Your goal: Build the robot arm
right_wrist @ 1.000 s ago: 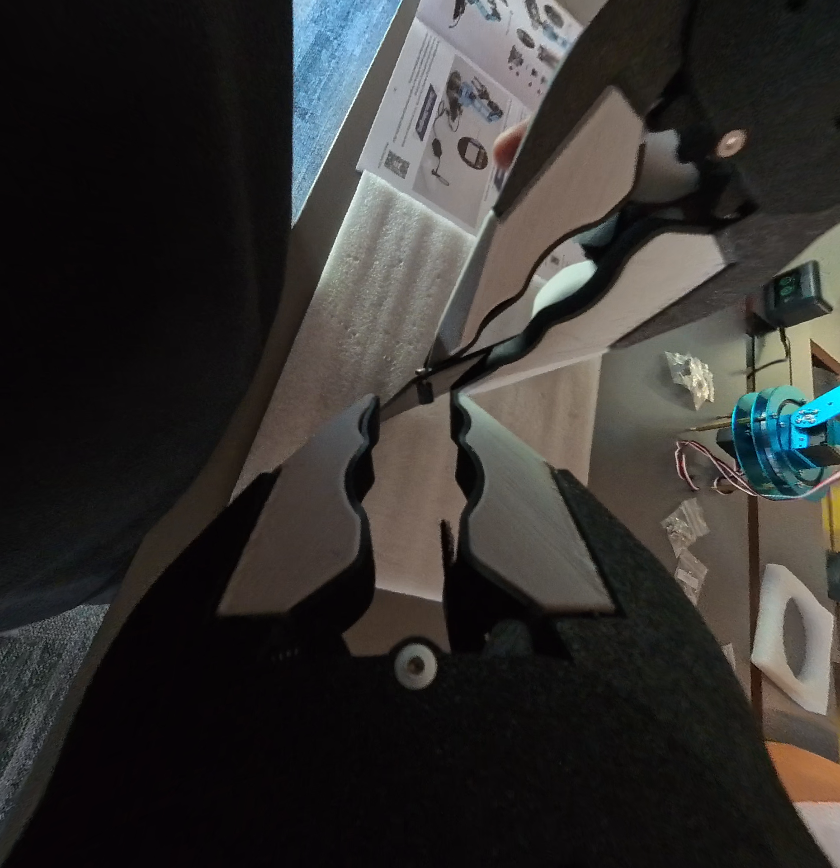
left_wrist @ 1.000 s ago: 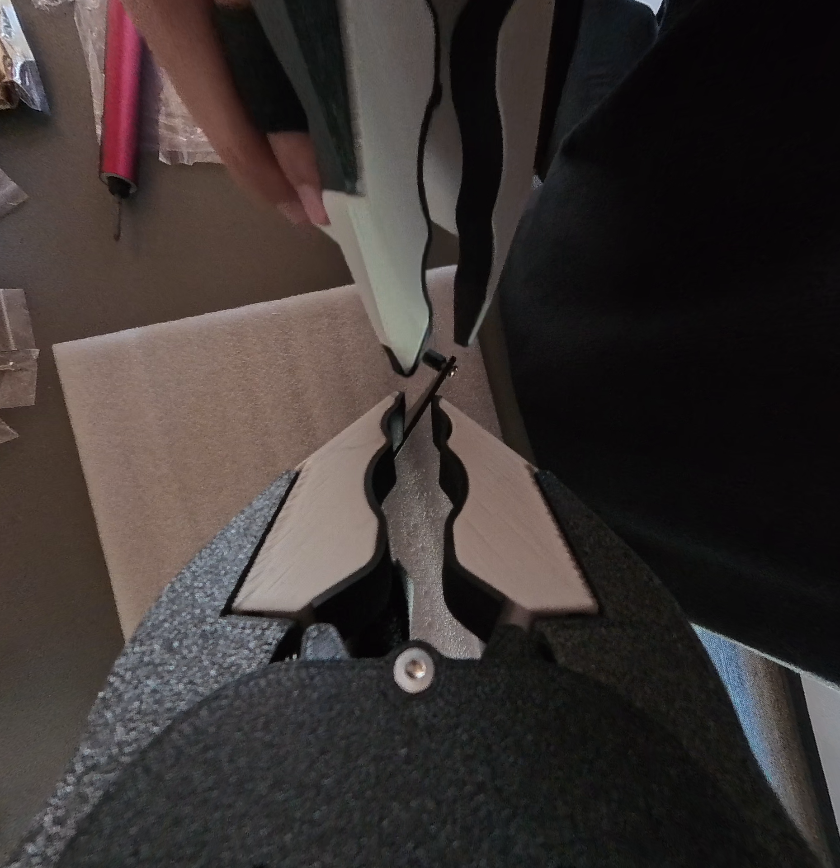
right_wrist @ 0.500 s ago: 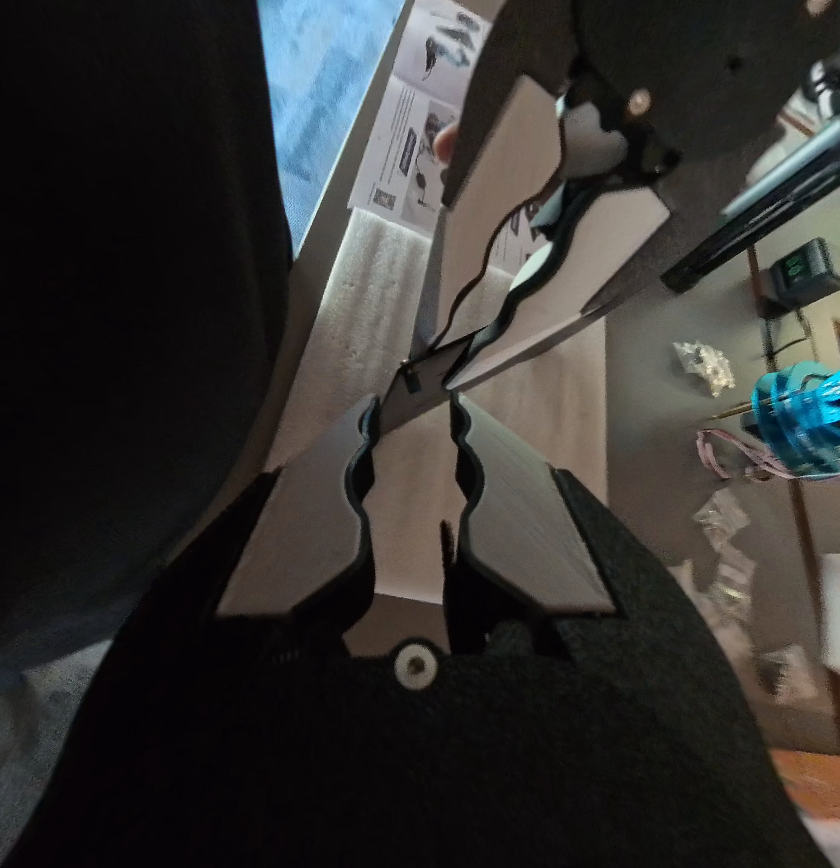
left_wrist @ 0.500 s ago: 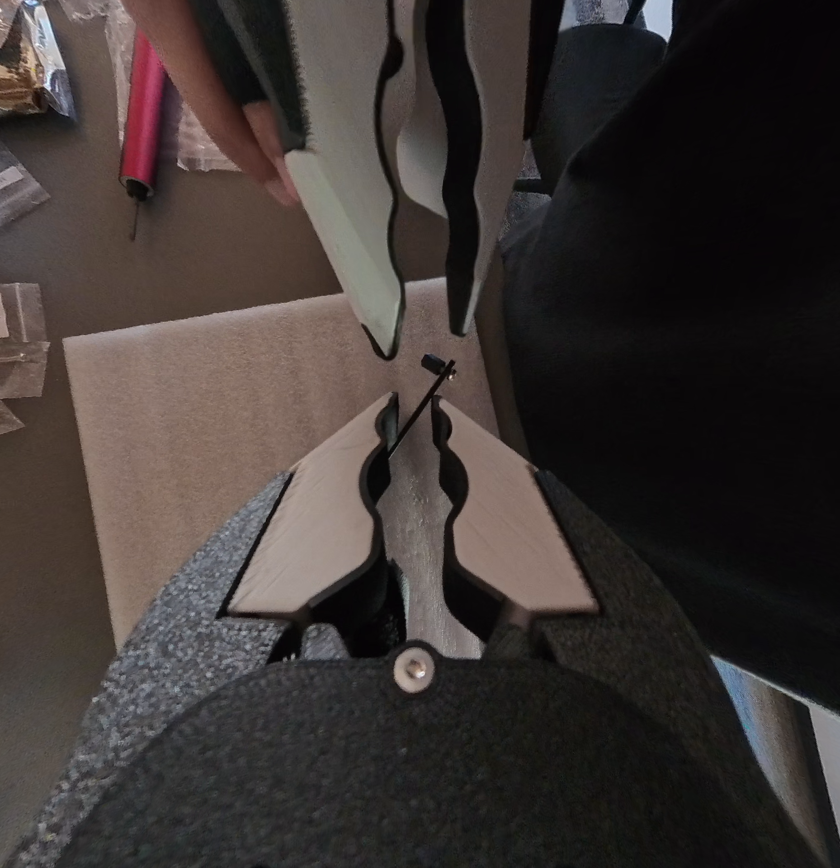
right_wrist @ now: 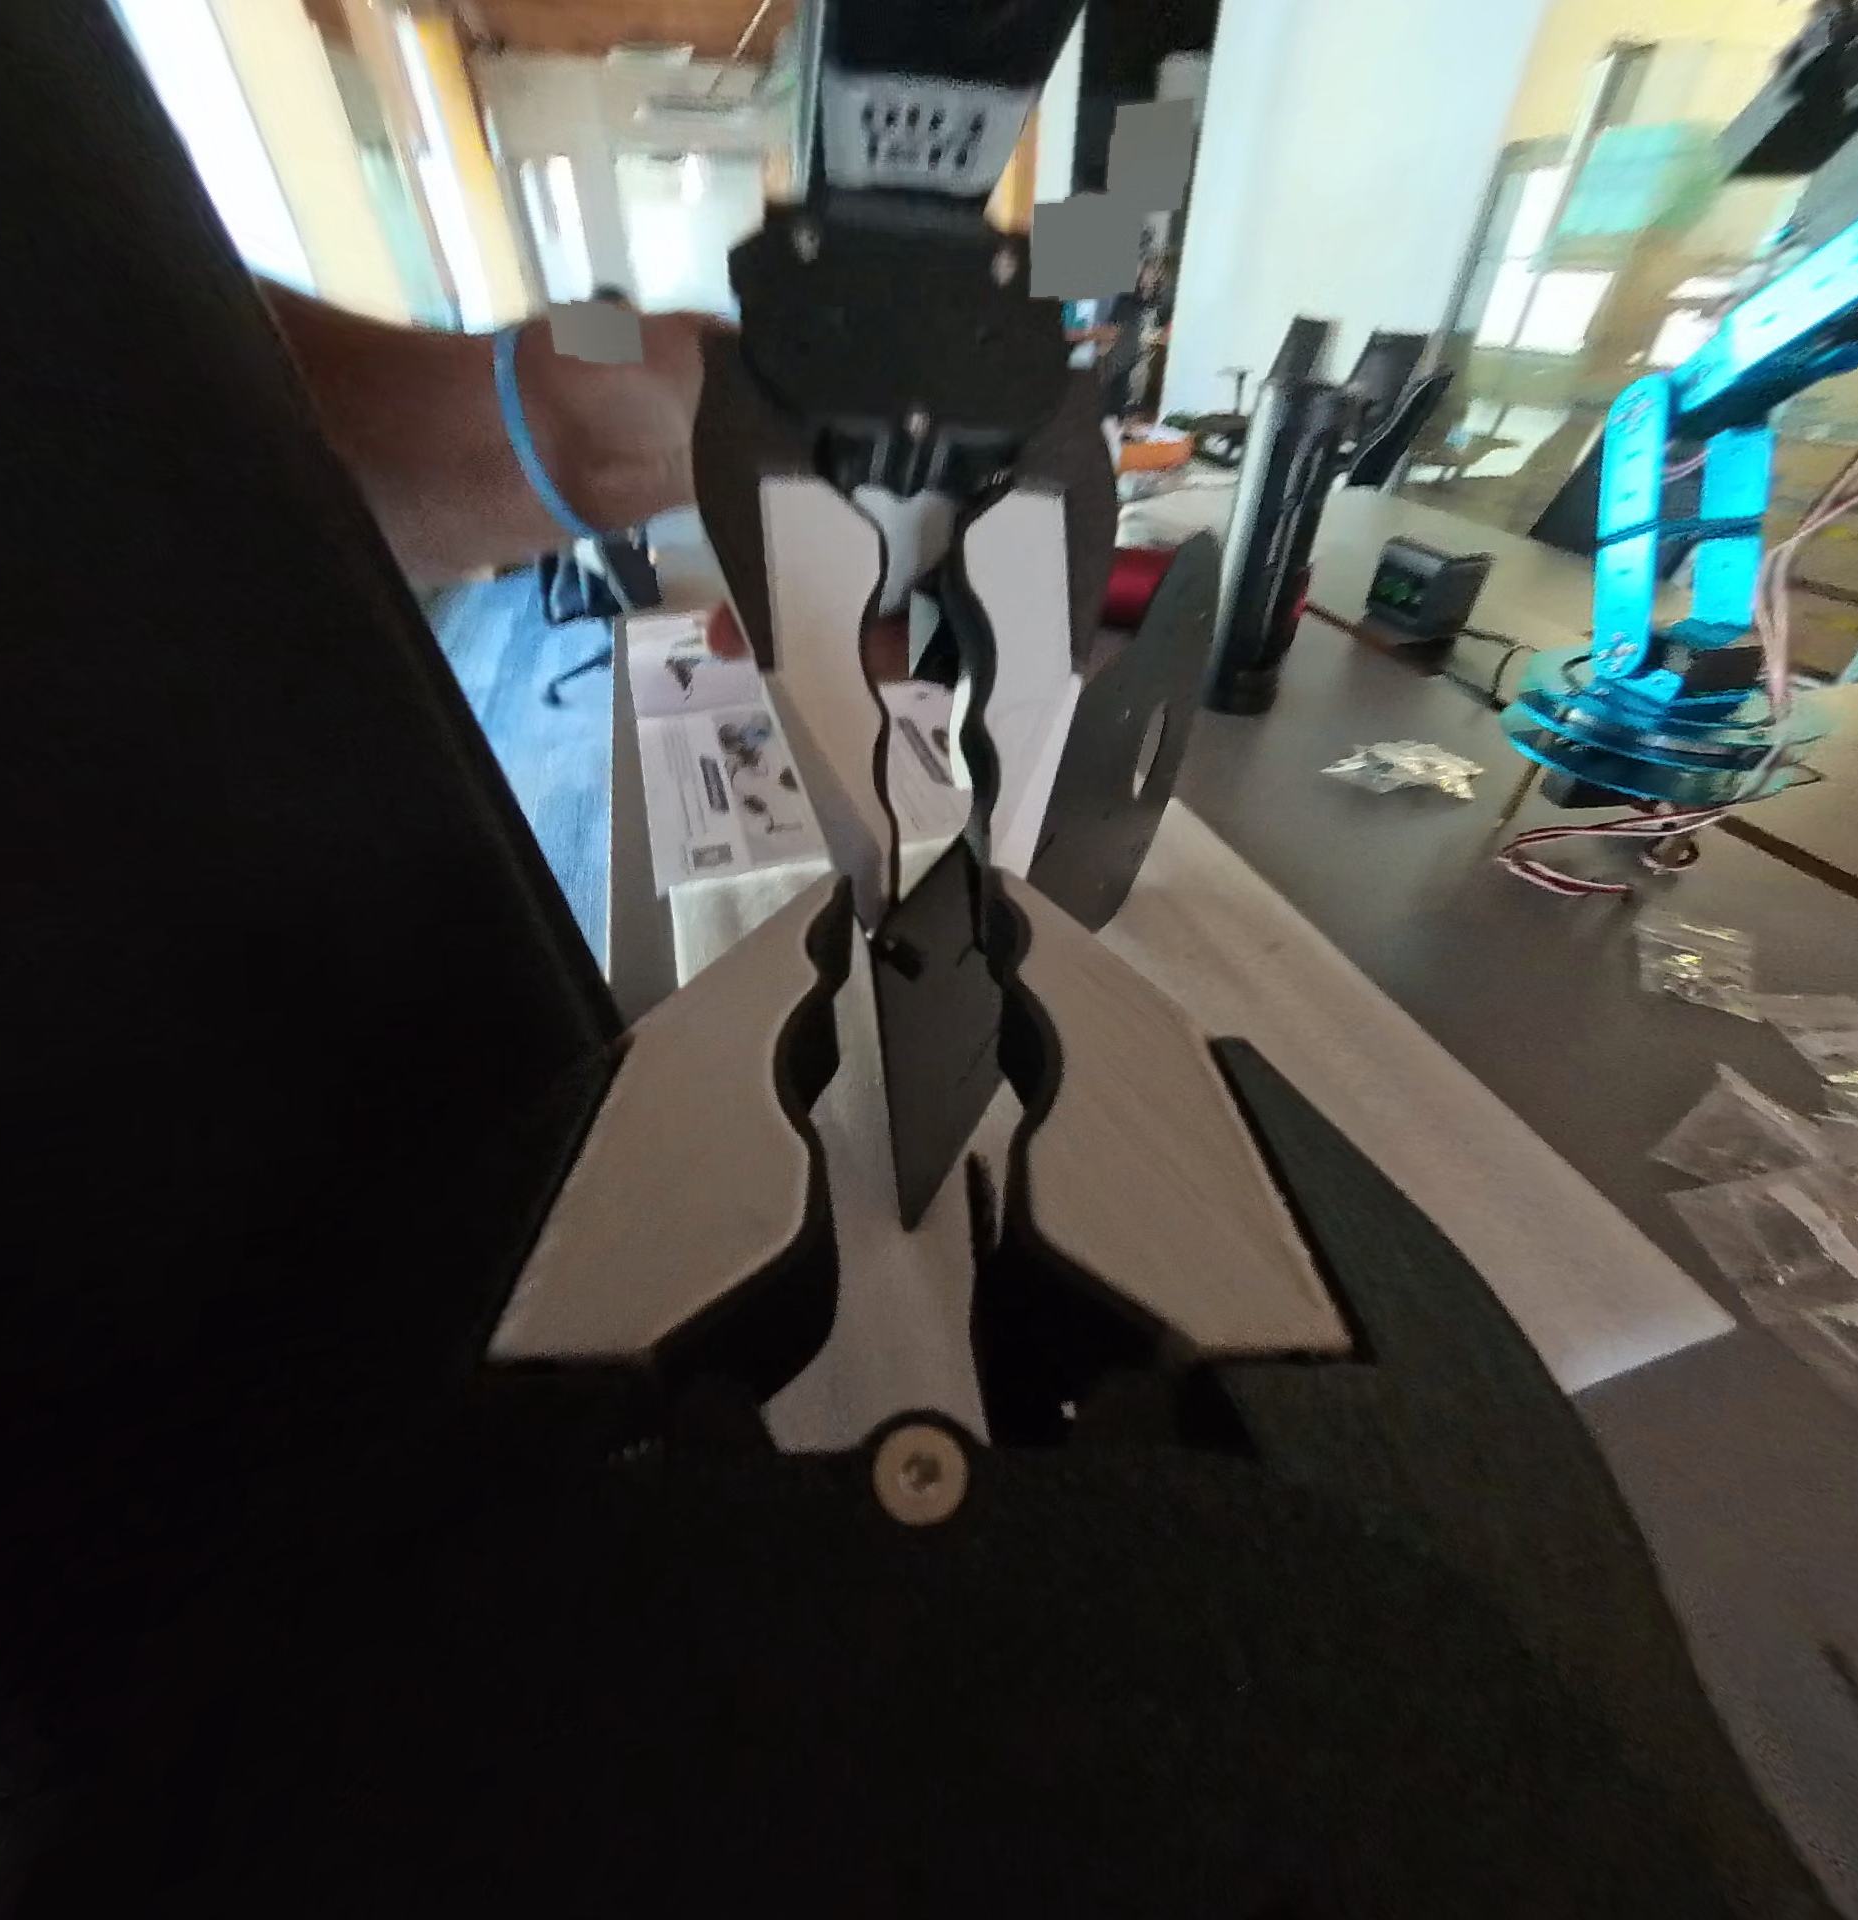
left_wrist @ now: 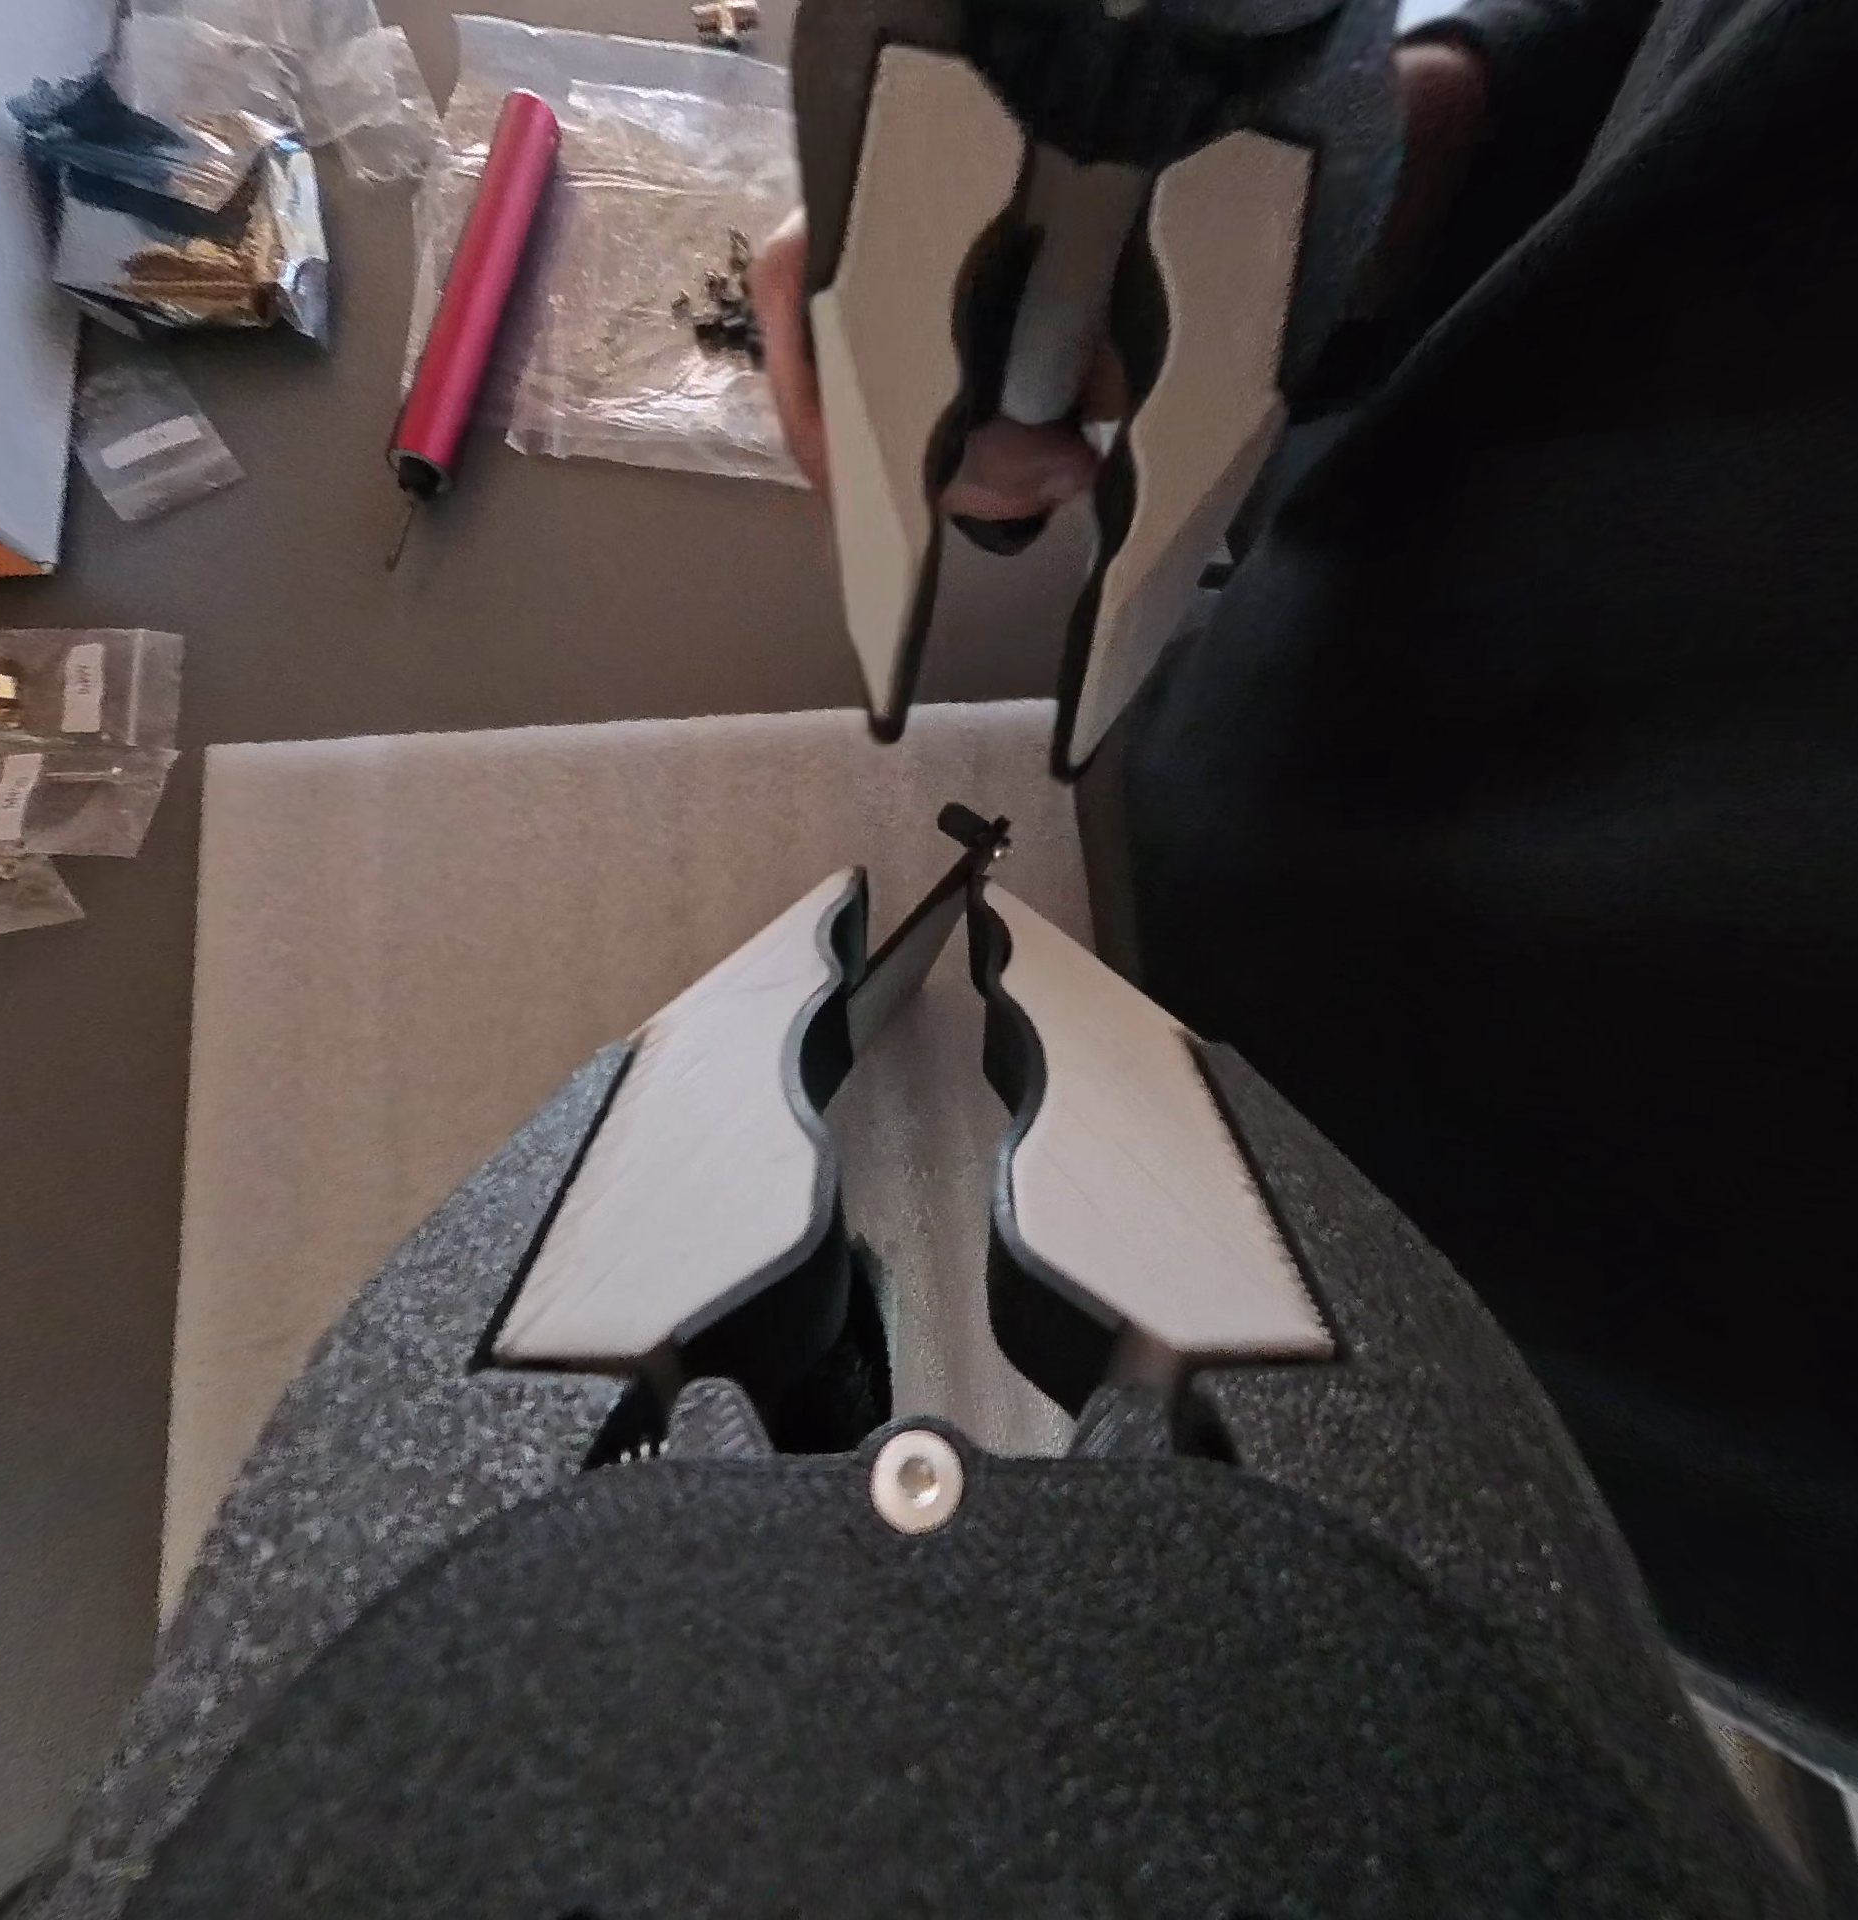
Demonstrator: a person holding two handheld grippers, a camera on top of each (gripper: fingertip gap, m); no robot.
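Grey table (left_wrist: pixel 613 623) carried a white foam sheet (left_wrist: pixel 489 935), a red tube (left_wrist: pixel 475 291) and plastic bags (left_wrist: pixel 634 332). Left gripper (left_wrist: pixel 920 899) pinched a thin black plate (left_wrist: pixel 909 951) above the foam. Right gripper (left_wrist: pixel 972 748) hovered just beyond the plate's tip, jaws narrowly parted, empty. A blue robot arm (right_wrist: pixel 1673 520) stood well apart.

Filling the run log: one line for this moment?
left claw: shut on black plate | right claw: open, facing it | below: foam sheet
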